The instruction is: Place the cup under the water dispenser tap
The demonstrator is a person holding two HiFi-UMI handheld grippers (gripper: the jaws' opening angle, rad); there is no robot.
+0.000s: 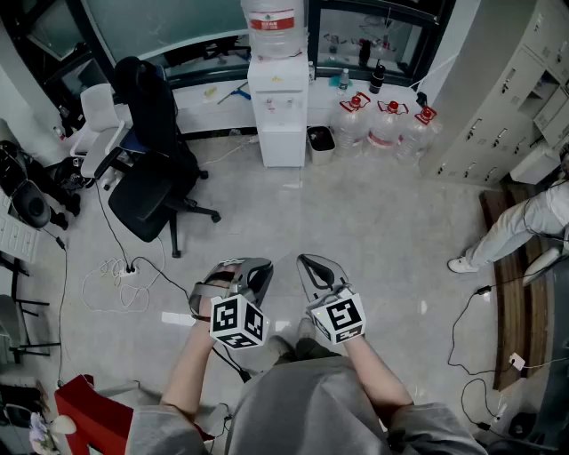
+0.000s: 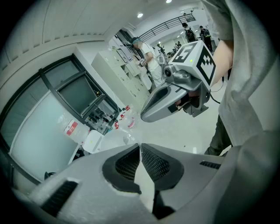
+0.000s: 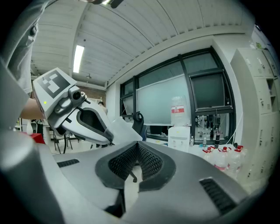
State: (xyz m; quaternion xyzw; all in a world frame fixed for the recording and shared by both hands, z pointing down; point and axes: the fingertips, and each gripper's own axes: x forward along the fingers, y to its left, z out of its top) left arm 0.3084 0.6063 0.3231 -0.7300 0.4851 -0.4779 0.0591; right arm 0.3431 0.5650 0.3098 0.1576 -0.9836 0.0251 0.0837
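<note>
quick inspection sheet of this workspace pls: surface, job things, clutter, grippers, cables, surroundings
surface: pale floor
job's things: water dispenser by the far wall; cup: nothing seen
clutter: spare water bottles, black office chair
grippers: left hand-held gripper and right hand-held gripper both shut, nothing between the jaws
cables: power strip with white leads; black cable on the floor at right
surroundings: lockers, a person's legs at right

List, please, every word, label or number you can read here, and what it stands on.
No text is readable.
The red label on the dispenser bottle: too blurred to read.
The cube on the left gripper and the cube on the right gripper: square markers only, no letters.
</note>
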